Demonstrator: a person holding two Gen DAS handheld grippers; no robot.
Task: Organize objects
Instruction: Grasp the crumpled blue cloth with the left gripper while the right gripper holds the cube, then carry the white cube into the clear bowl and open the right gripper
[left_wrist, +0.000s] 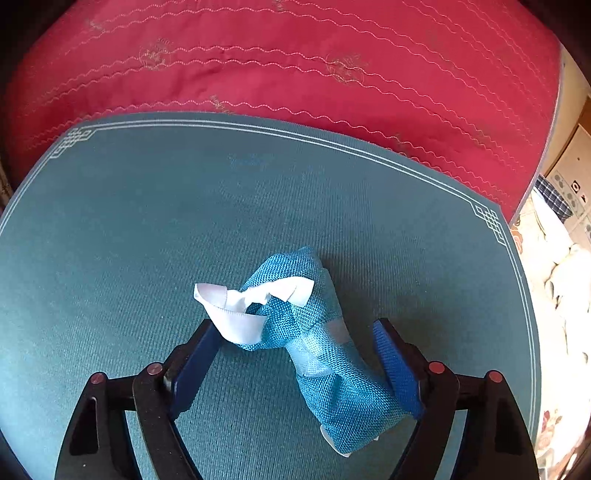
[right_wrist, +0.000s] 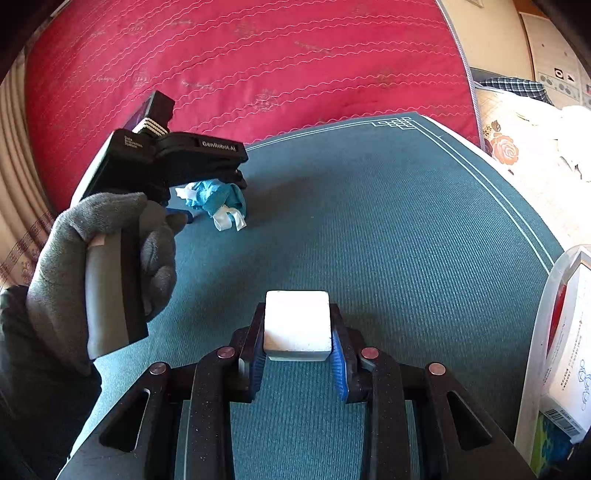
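Surface: teal mat (left_wrist: 129, 229) with a white line border and knot motifs at its corners, laid on a red quilted bedspread (left_wrist: 295, 55). The bedspread shows beyond the mat's far edge in both views. In the left wrist view the mat's far-left and far-right corners are visible, with bare mat between them and the tongs. In the right wrist view a wide stretch of mat lies bare from the centre to the far-right corner.

Item 1: blue mesh pouch (left_wrist: 325, 362) with white ribbon trim (left_wrist: 236, 314), crumpled, lying on the mat around its middle. Long axis runs from near-right to far-left in the left wrist view, ribbon end pointing away and leftward.

Left gripper (left_wrist: 295, 354): fingers spread, one on either side of the pouch. The right pad (left_wrist: 395, 369) touches or almost touches the pouch's side; the left pad stands just beside the ribbon. A grey-gloved left hand (right_wrist: 107, 273) holds its handle.

Item 2: white block (right_wrist: 297, 325), squarish, top face flat.

Right gripper (right_wrist: 298, 354): blue pads pressed against the block's two sides, pinching it, above the mat towards the near edge. Well apart from the pouch (right_wrist: 218, 199).

At the mat's right edge: a clear container (right_wrist: 554, 332) with a printed white box inside.
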